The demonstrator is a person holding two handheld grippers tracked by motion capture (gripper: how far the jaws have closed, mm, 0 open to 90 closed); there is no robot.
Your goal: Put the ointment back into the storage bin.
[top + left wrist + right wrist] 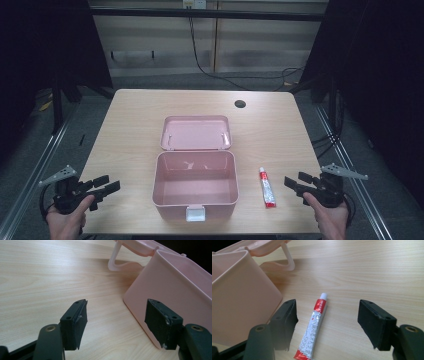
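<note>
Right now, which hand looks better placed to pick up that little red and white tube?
The right. The right gripper is open with the tube lying on the table between its jaws, untouched. The left gripper sits on the far side of the pink box.

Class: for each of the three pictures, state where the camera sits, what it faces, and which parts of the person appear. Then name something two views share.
High view: above the person's side, facing forward and down on the table; both hands and open tools show, left tool, right tool.
Left gripper view: rides the left tool, facing the pink box.
Right gripper view: rides the right tool, facing the tube.
Shared: both gripper views show the box.
</note>
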